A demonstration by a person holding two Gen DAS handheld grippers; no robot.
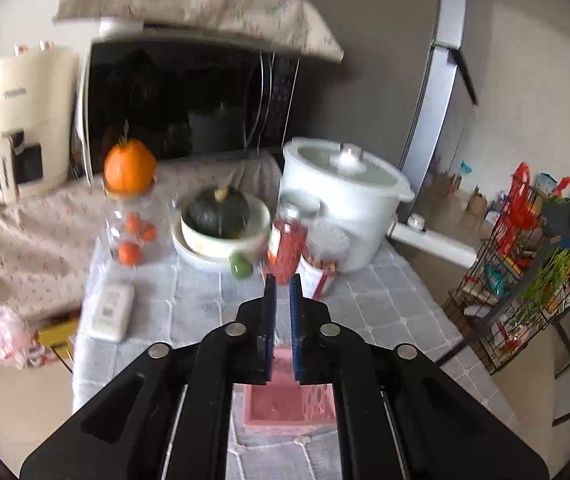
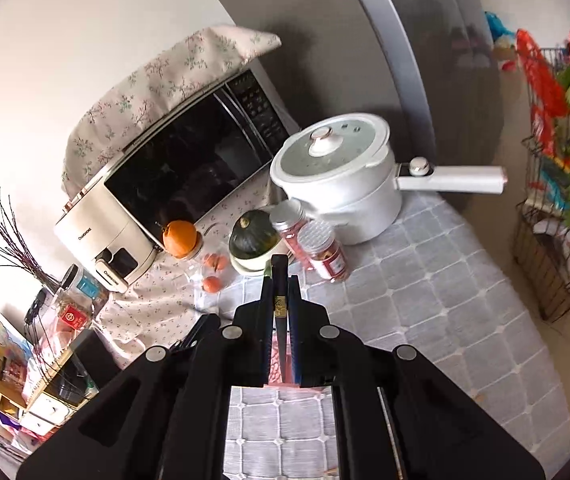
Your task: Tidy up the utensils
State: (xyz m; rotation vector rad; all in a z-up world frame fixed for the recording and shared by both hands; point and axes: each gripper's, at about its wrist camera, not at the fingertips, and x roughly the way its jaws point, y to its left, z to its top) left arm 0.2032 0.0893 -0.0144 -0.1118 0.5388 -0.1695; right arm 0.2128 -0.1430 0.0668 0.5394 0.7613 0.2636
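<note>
My right gripper (image 2: 281, 280) is shut on a dark slim utensil (image 2: 279, 300) with a gold mark; it stands upright between the fingers, its top end above the tips and its lower end running down over a pink container (image 2: 275, 372). My left gripper (image 1: 283, 280) hovers over the same pink rectangular container (image 1: 285, 404) on the grey tiled tablecloth (image 1: 385, 320). Its jaws stand nearly closed with a narrow gap and nothing shows between them. What kind of utensil it is I cannot tell.
A white pot (image 1: 345, 200) with a long handle (image 2: 453, 180), two red-labelled jars (image 2: 325, 254), a bowl with a green squash (image 1: 219, 216), a jar topped by an orange (image 1: 129, 168), a microwave (image 1: 181, 96) and a wire rack (image 1: 525, 288) at the right.
</note>
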